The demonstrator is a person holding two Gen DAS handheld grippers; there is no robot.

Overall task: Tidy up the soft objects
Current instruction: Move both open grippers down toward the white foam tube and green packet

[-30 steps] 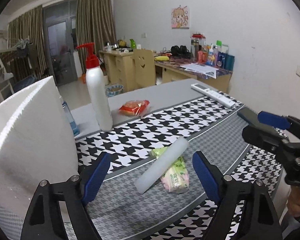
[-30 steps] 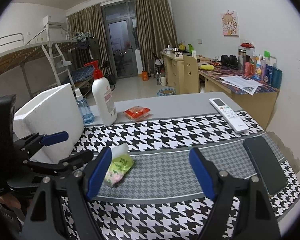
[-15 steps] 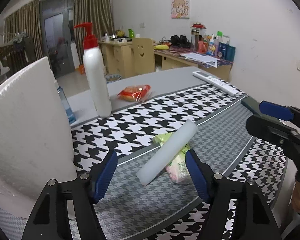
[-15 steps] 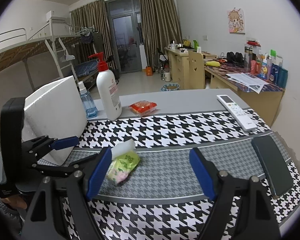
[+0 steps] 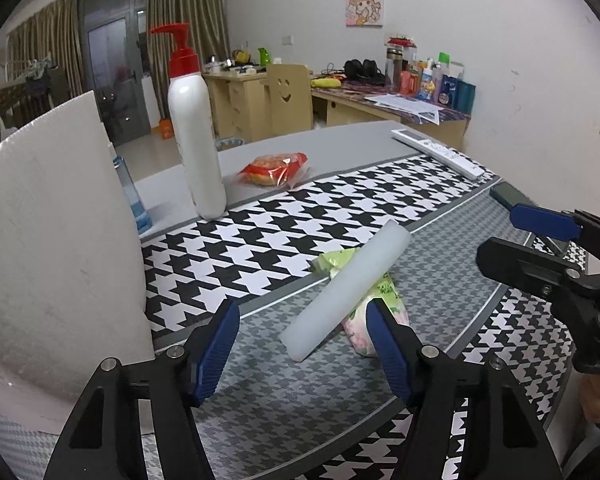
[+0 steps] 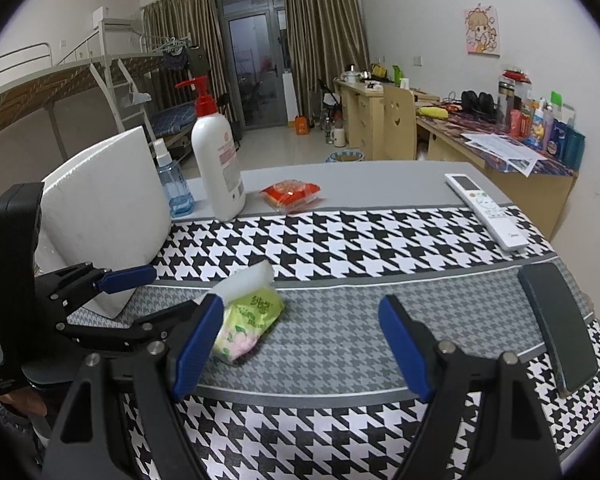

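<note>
Nearest, we list our left gripper (image 5: 302,340), jaws closing, pads not yet pressing the white foam cylinder (image 5: 346,294) that lies between them, tilted across a green tissue pack (image 5: 374,312) on the grey weave of the table mat (image 5: 260,240). Our right gripper (image 6: 300,346) stands spread and empty. At left, a white foam board (image 5: 56,240). Farther back: pump bottle (image 5: 196,140), red snack packet (image 5: 274,169), remote (image 5: 440,152).

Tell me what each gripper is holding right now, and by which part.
Nothing is held. The left gripper is closing around the near end of the white foam roll lying on the tissue pack, pads not yet touching it. The right gripper is open and empty.
</note>
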